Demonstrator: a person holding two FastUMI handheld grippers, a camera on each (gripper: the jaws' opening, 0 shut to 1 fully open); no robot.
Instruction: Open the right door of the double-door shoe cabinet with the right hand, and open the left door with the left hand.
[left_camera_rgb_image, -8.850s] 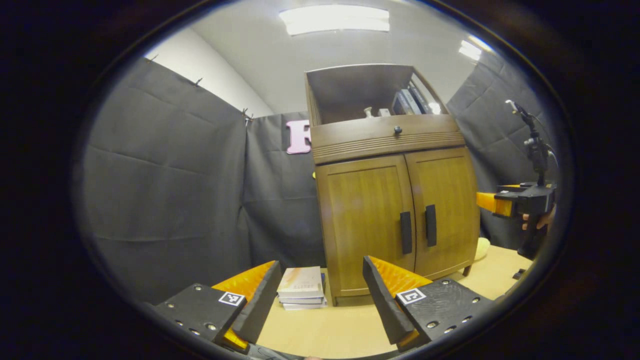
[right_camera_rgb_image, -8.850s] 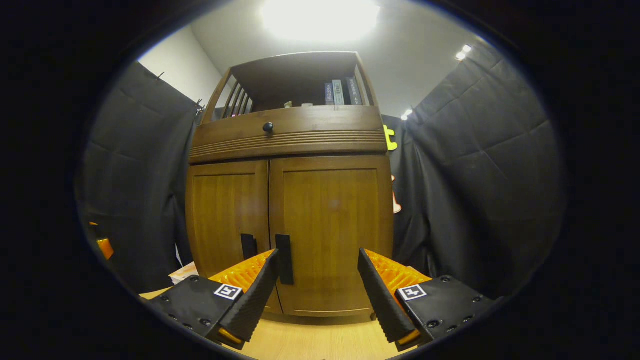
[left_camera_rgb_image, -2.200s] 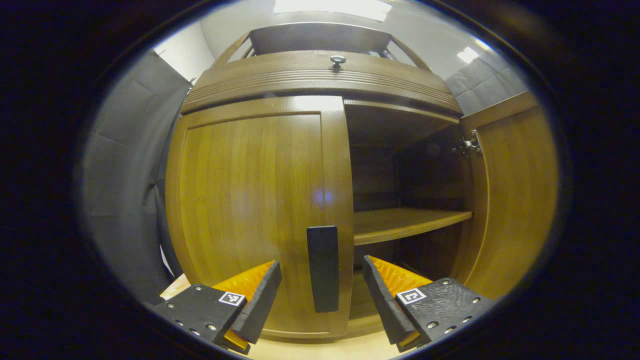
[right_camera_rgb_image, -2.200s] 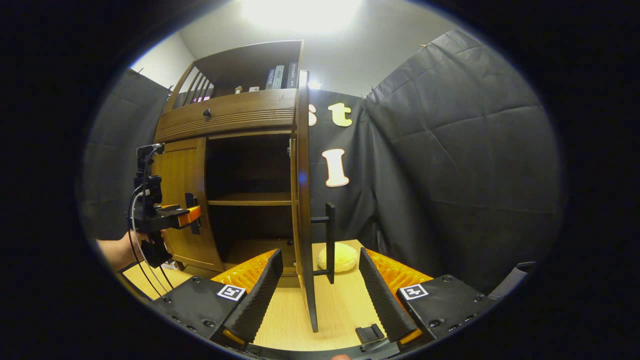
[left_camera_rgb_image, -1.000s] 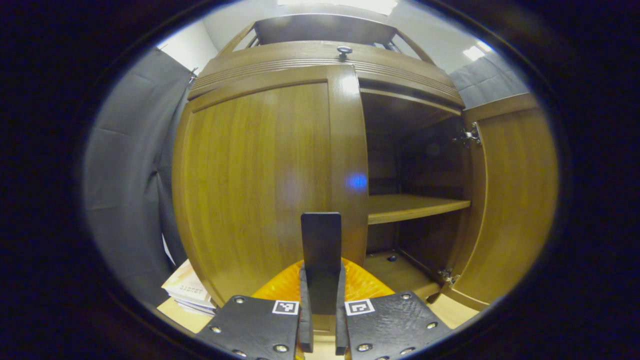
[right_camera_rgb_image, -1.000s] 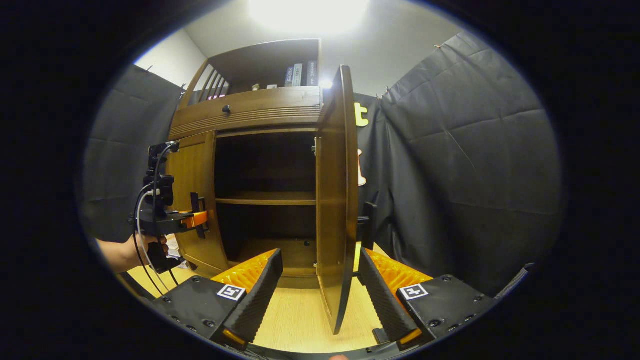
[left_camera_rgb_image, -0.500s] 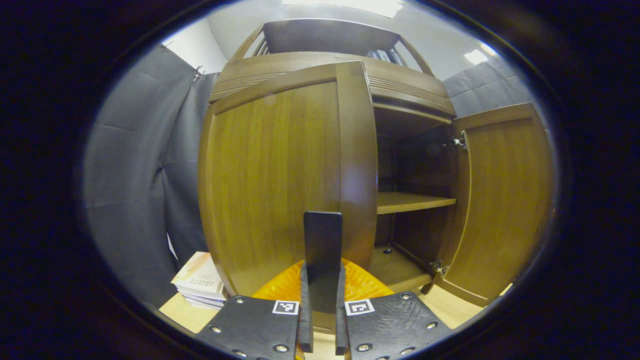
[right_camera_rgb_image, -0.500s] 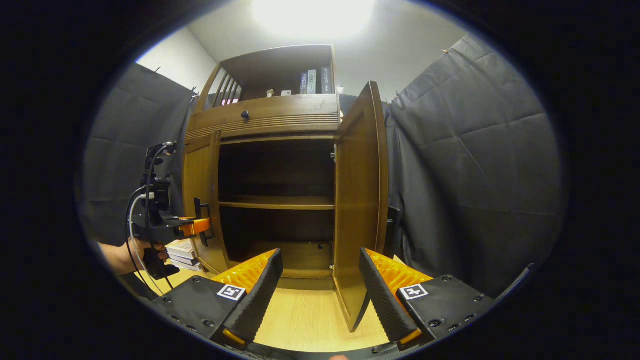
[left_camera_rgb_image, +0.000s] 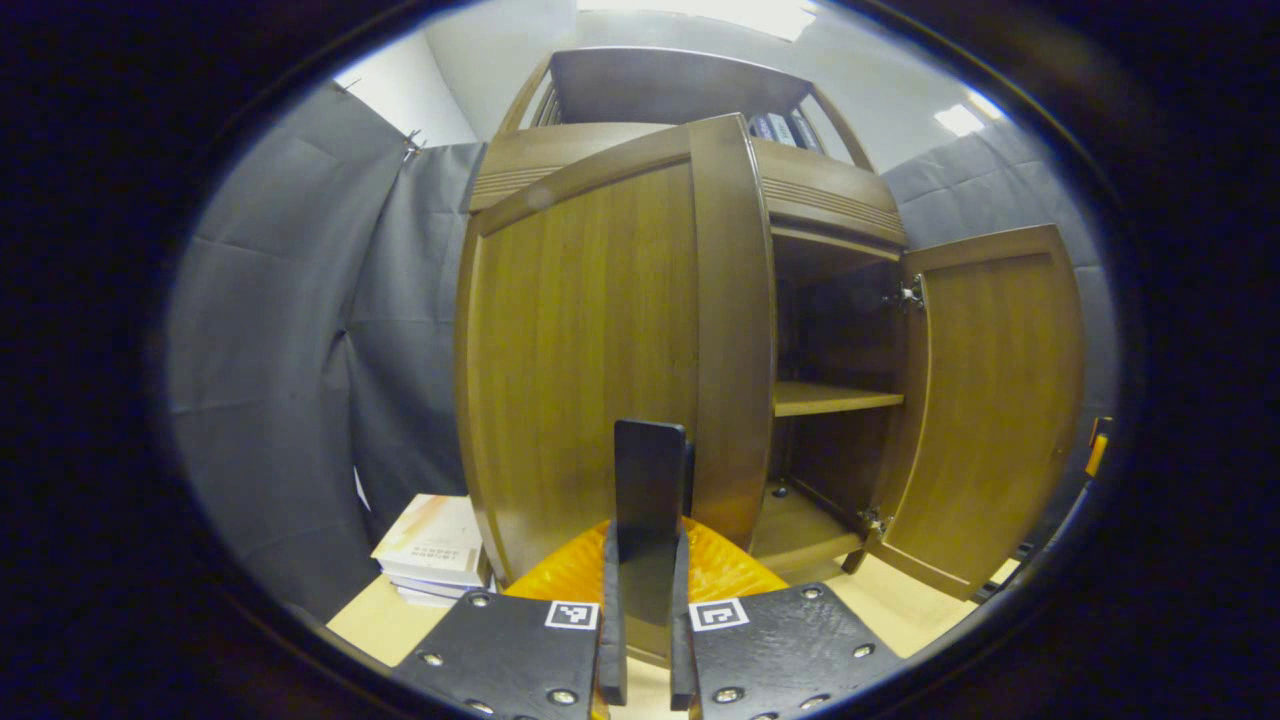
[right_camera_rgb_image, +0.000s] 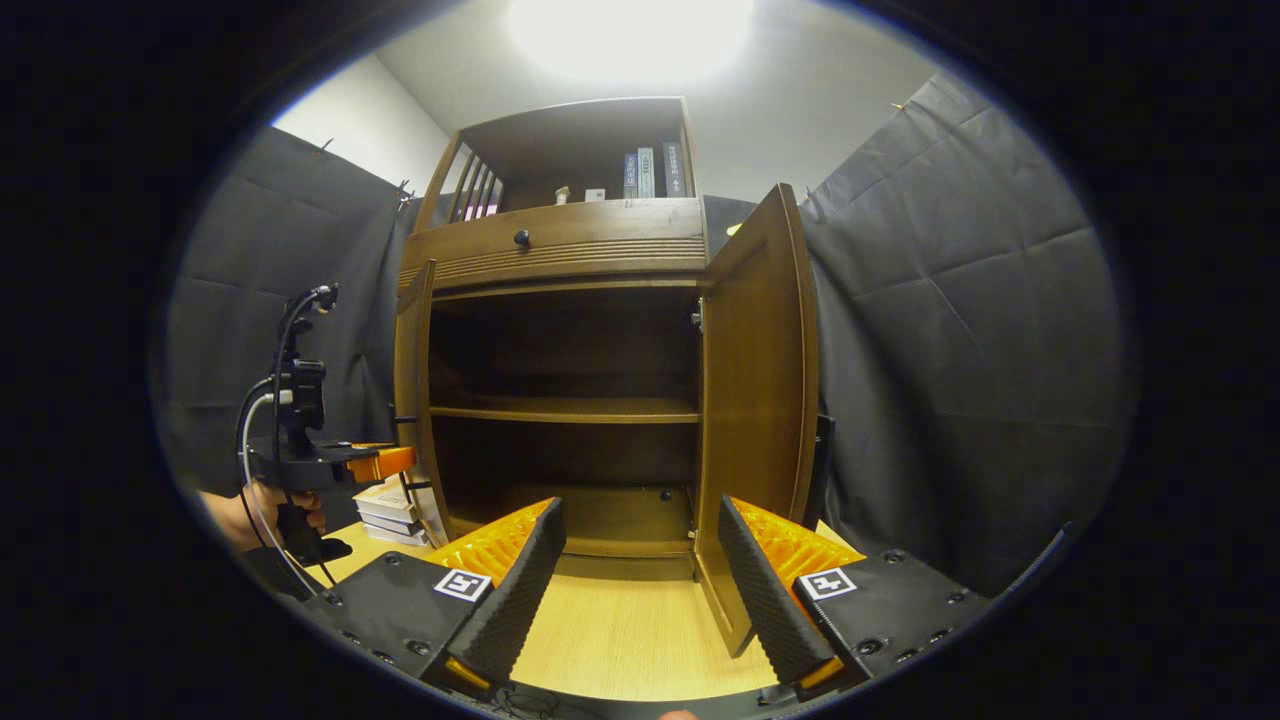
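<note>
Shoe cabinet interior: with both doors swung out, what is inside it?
The shoe cabinet shows one wooden shelf and a bare bottom board. No shoes visible. The back is dark, and the left door covers the left edge.

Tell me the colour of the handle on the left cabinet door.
Black; the handle shows best in the left gripper view.

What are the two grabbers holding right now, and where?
The left gripper pinches the left door's black handle near its lower end. The right gripper is open, holding nothing.
</note>
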